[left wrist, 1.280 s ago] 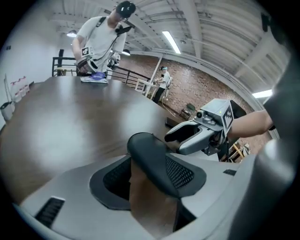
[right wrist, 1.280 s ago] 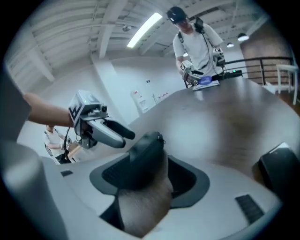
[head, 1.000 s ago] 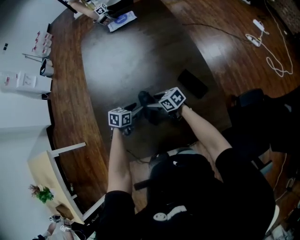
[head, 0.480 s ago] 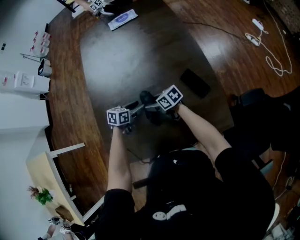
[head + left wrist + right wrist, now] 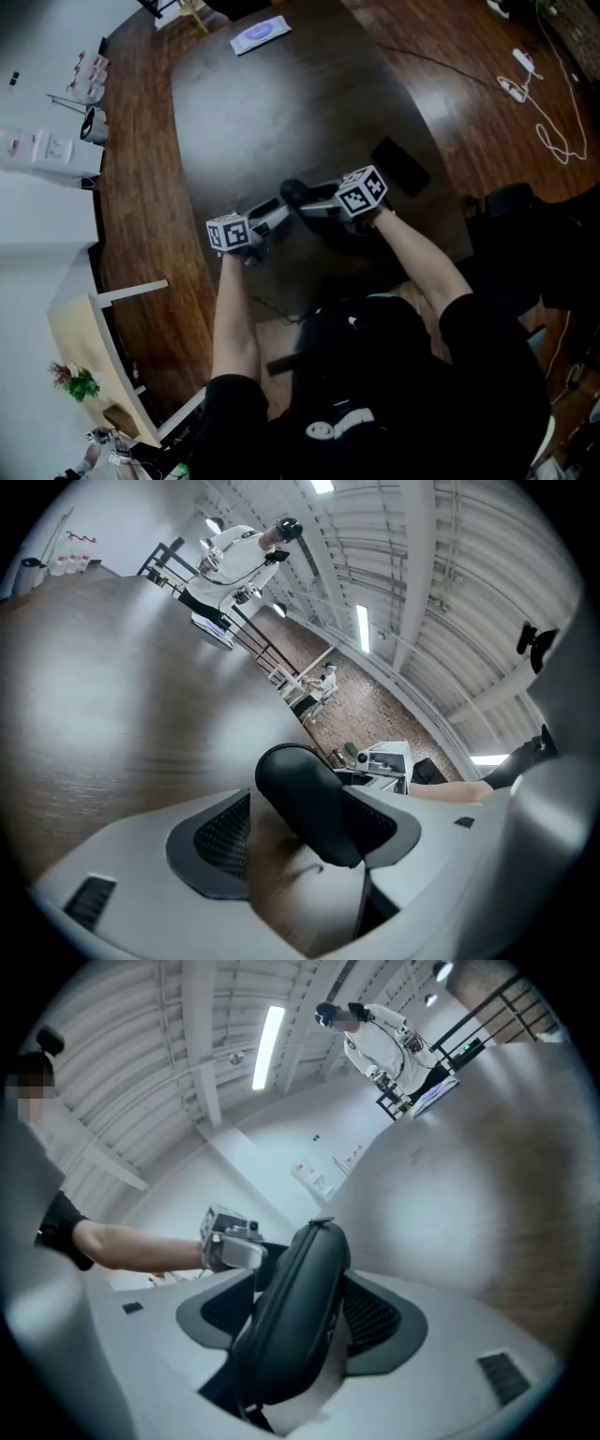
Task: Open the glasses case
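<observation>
- My left gripper [image 5: 298,841] has rolled and come up a bit since a second ago. Its jaws are opening now. The round end of the glasses case [image 5: 293,194] is between them. It leans on one pad, and I can see a gap on the other side, beside the other pad [image 5: 220,841].
- My right gripper [image 5: 300,1321] is up a bit too. Its jaws are closing, and both pads press on the other end of the case.
- I think this means my right side now holds the case and my left side is letting go, maybe to get a new hold for opening it.
- The case is between my two grippers, just over the dark table [image 5: 262,112], near my edge of it.
- The right gripper view shows the zip [image 5: 277,1290] running along the side of the case. It looks shut all the way, but the case is dark, so I am not sure.
- The left gripper view shows only a smooth black end and no zip.
- The head view shows both grippers on the case at once, and a flat black thing [image 5: 400,167] lying well apart. It is too dark there to see the jaws.
</observation>
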A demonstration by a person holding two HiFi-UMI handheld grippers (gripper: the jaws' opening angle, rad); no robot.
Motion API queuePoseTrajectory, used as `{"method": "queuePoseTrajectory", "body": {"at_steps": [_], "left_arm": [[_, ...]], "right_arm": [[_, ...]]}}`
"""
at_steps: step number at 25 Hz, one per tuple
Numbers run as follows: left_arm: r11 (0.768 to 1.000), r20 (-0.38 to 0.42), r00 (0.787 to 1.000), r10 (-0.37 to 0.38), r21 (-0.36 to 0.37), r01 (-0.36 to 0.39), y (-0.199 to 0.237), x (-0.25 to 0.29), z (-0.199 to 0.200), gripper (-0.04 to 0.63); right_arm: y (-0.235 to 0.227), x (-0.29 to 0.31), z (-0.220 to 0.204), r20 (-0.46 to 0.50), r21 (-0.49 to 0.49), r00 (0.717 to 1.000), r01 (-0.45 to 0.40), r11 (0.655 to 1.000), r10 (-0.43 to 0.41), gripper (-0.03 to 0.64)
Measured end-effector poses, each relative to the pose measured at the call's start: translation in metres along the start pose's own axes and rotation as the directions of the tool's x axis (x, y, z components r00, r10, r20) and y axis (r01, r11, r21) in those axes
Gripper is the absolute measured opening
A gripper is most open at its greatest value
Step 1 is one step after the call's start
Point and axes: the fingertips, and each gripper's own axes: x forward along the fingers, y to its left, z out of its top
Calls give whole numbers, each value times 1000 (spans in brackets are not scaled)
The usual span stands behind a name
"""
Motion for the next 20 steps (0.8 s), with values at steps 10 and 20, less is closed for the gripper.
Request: {"method": "queuePoseTrajectory", "body": {"at_steps": [10,20], "left_arm": [[971,113,965,-236,50,232,-59,-6,25,334],[954,245,932,-267,204,220,-94,9,65,265]], "right_arm": [[45,-32,42,270,36,935,-250,968,231,295],[58,-29,51,293,-34,930,-221,975,221,247]]}}
